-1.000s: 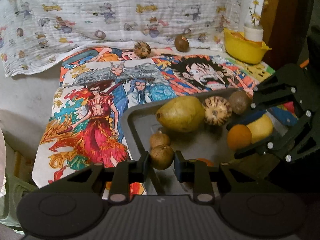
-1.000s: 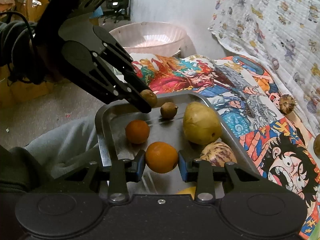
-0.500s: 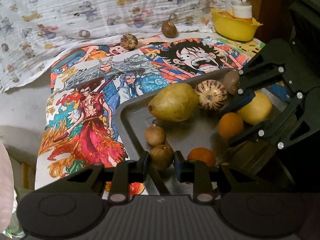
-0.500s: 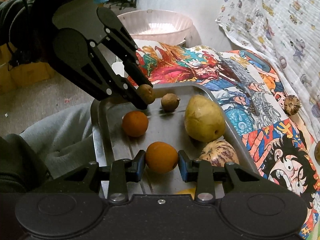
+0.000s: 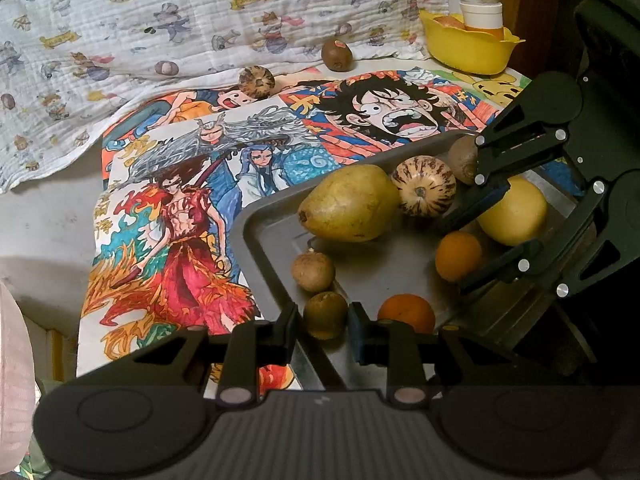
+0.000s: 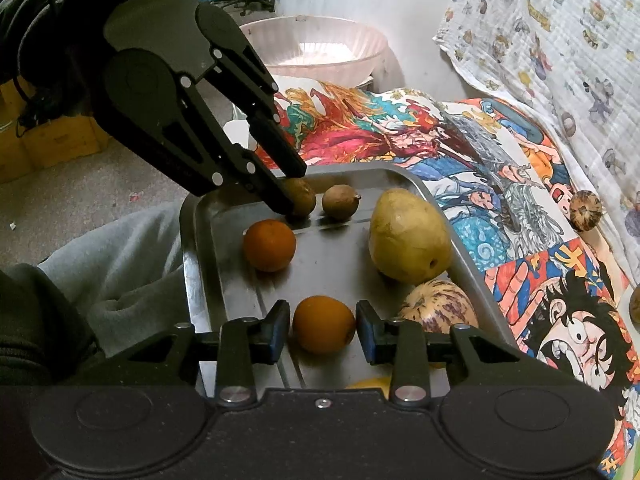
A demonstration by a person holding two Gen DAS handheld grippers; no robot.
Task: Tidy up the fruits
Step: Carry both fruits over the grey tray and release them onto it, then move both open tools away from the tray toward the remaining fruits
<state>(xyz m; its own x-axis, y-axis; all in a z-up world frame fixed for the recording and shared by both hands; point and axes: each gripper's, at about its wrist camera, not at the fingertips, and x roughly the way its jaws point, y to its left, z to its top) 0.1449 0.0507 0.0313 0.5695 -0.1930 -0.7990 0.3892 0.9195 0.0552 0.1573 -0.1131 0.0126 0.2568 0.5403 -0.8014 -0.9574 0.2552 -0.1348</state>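
Home, lived-in room, looking improvised. Cartoon-print blanket (image 5: 192,20) hanging at 12 o'clock; hand-coloured anime posters (image 5: 248,168) covering the surface beneath a metal tray (image 5: 260,240) of fruit. Yellow bowl (image 5: 468,50) sitting at 1 o'clock. In the right view, pink basin (image 6: 316,46) and cardboard box (image 6: 56,144) resting on littered floor.

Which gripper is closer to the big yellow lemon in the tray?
Right. The right gripper holds an orange that lies right beside the lemon. The left gripper grips a small brown fruit at the tray's near corner, across from it.
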